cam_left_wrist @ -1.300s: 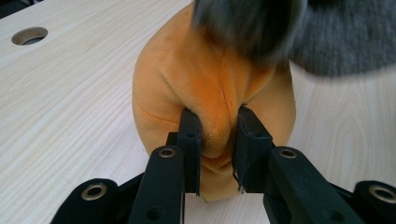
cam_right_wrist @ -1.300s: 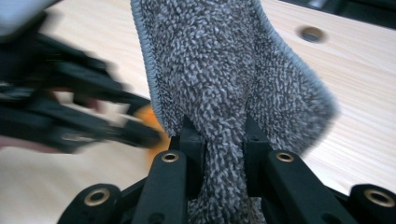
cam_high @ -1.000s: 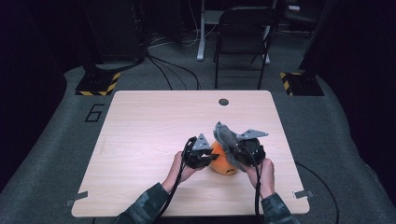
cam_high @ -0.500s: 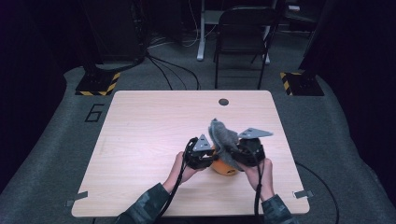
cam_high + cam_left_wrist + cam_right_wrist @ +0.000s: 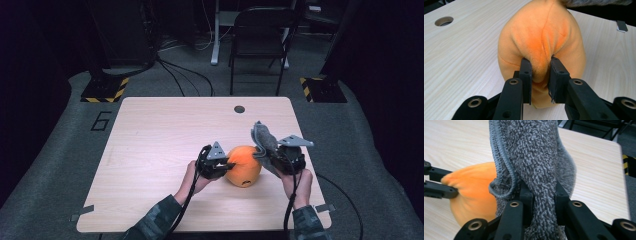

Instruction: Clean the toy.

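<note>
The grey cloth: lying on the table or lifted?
Lifted: the grey cloth is bunched and pinched in the right gripper, above the table.

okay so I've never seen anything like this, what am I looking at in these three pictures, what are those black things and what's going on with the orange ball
A person sits at a wooden table, holding a hand-operated clamp tool in each hand. One picture looks down from above; the other two come from small cameras riding on each tool, looking along its two black jaws. The left gripper pinches a fold of an orange plush toy resting on the table. The right gripper is shut on a grey fuzzy cloth, held up just beside the toy. A round hole sits near the table's far edge.
</note>
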`<state>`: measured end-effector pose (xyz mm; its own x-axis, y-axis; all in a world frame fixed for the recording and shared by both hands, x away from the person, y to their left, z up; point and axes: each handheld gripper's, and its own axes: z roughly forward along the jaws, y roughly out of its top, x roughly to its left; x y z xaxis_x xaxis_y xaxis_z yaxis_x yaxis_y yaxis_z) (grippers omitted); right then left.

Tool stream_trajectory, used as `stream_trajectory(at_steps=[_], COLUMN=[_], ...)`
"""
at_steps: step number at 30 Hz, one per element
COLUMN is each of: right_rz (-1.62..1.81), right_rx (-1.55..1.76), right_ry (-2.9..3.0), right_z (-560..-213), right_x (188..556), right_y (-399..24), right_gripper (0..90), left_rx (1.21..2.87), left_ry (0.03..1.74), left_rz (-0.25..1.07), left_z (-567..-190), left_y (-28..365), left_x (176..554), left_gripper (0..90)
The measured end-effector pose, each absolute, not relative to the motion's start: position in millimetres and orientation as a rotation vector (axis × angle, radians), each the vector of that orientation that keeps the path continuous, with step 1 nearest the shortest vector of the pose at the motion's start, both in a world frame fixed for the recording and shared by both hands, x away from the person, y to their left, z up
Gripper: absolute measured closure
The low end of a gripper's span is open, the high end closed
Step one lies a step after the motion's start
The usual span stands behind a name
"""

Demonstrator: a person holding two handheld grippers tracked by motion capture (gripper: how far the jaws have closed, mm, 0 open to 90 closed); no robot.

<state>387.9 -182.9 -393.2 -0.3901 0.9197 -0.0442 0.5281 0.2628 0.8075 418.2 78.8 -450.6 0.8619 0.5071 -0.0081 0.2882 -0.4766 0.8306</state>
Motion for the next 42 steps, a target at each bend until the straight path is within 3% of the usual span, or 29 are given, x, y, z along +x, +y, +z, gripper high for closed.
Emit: stream_trajectory(at_steps=[15, 20, 23, 26, 27, 33, 37, 42], right_rz=[0.866, 0.81, 0.749, 0.709, 0.68, 0.701, 0.787, 0.844], right_rx=[1.437, 1.482, 1.525, 1.557, 1.58, 1.599, 1.564, 1.511], right_ry=[1.996, 1.989, 2.004, 2.007, 2.007, 1.985, 2.003, 2.04], right_z=[-432.2, -455.6, -478.5, -487.7, -495.2, -491.1, -476.3, -465.5], right_x=[384.2, 393.4, 406.4, 412.9, 417.9, 416.0, 405.6, 389.4], right_y=[-226.7, -225.3, -220.7, -219.6, -219.6, -224.1, -227.4, -231.2], right_gripper=[73.6, 70.9, 67.4, 59.8, 48.9, 17.2, 7.8, 2.4], left_rx=[2.058, 2.098, 2.125, 2.13, 2.134, 2.092, 2.065, 2.039], left_ry=[0.807, 0.868, 0.908, 0.924, 0.94, 0.99, 1.0, 0.96], left_rz=[0.158, 0.163, 0.187, 0.209, 0.241, 0.266, 0.269, 0.324], left_z=[-449.9, -450.8, -451.0, -450.2, -448.8, -444.0, -439.1, -428.8], left_y=[82.8, 79.5, 74.5, 73.0, 72.0, 74.7, 78.0, 89.4], left_x=[470.3, 492.2, 507.1, 512.9, 517.3, 521.3, 515.0, 498.0], left_gripper=[71.6, 66.6, 58.9, 51.0, 47.7, 27.8, 16.1, 12.2])
